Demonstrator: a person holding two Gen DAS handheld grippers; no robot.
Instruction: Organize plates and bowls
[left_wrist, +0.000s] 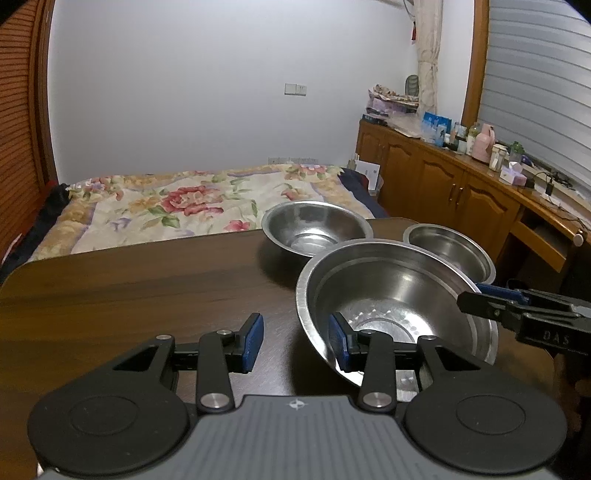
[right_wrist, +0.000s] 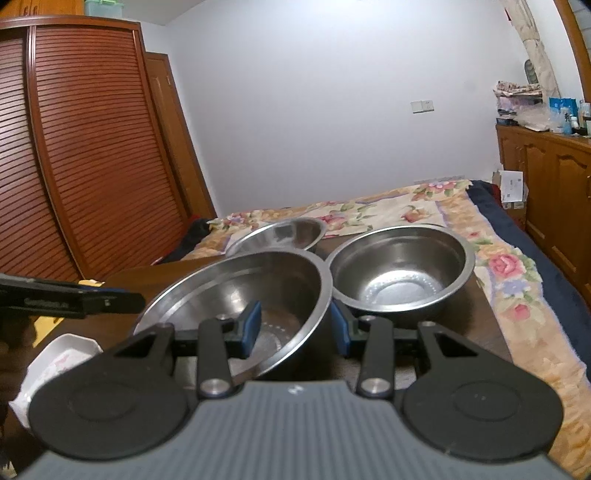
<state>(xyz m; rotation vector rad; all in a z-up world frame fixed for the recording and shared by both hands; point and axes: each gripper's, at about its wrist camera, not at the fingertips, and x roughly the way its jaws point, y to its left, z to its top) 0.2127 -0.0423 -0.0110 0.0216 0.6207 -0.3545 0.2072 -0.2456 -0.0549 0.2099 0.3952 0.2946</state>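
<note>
Three steel bowls stand on a dark wooden table (left_wrist: 147, 288). The largest bowl (left_wrist: 399, 295) (right_wrist: 236, 291) is nearest and sits tilted. My left gripper (left_wrist: 295, 341) is open and straddles its left rim, with one finger inside and one outside. My right gripper (right_wrist: 295, 326) is open around the opposite rim, and shows from the side in the left wrist view (left_wrist: 476, 295). A second bowl (left_wrist: 314, 229) (right_wrist: 280, 232) sits at the far edge. The third bowl (left_wrist: 450, 251) (right_wrist: 402, 266) touches the big one on the right. The left gripper (right_wrist: 129, 299) enters the right wrist view from the left.
A white square dish (right_wrist: 62, 354) lies on the table's near left corner. Beyond the far edge is a bed with a floral cover (left_wrist: 184, 199). A wooden cabinet (left_wrist: 461, 184) crowded with bottles runs along the right wall, and a slatted wardrobe (right_wrist: 92, 166) stands at the left.
</note>
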